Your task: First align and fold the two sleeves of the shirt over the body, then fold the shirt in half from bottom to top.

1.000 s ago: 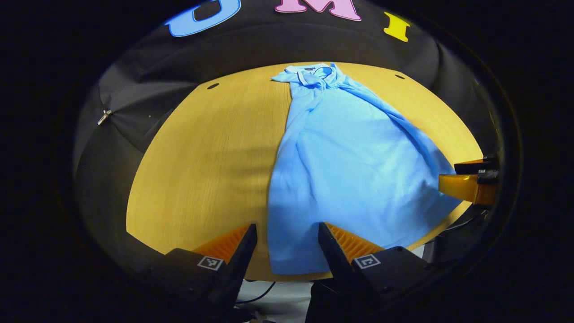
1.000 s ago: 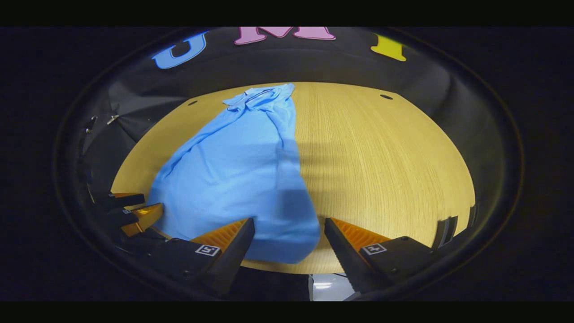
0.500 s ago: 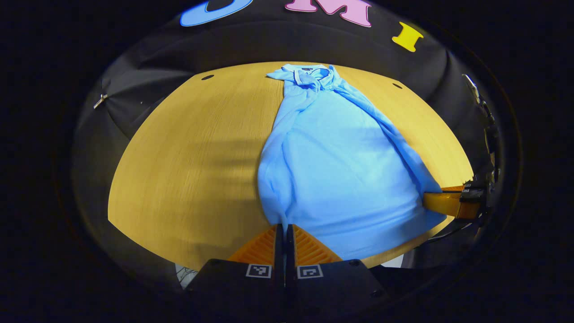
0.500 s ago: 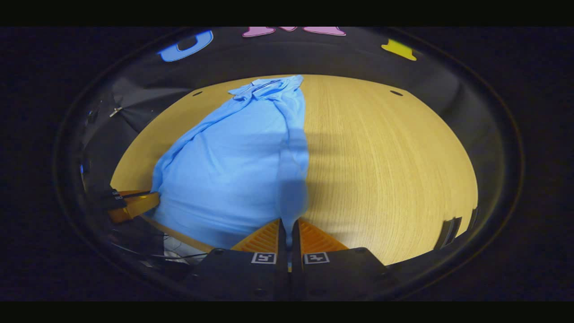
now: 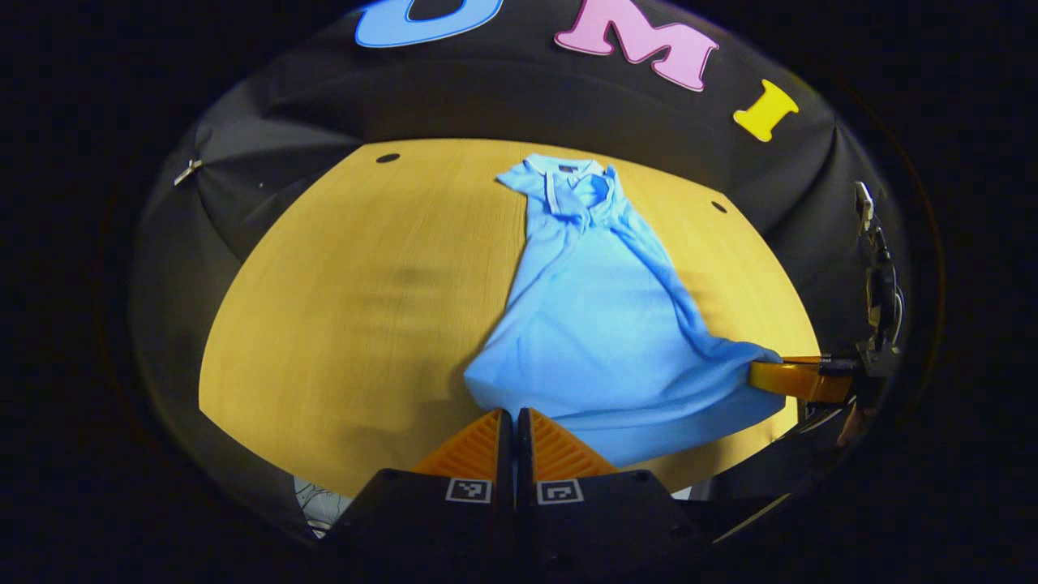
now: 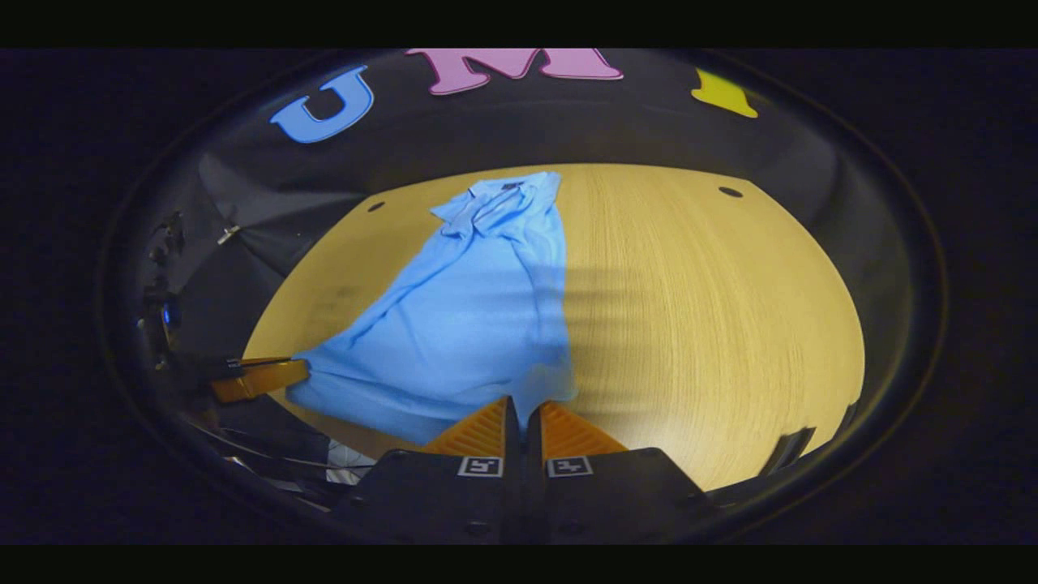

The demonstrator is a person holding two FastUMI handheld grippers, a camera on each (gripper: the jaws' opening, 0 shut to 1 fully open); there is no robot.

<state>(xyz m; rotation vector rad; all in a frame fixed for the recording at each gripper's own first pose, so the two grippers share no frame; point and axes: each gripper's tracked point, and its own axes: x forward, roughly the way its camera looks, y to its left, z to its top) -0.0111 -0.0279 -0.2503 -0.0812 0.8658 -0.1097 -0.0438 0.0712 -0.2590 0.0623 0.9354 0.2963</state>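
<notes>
On the counter: we see the shirt, collar far, hem raised.
Left tongs: we pinch one hem corner.
Right tongs: we pinch the other corner.

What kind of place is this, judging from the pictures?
Probably a recording booth: a round wooden table ringed by a black cloth wall, with one light blue polo shirt laid out for folding.
</notes>
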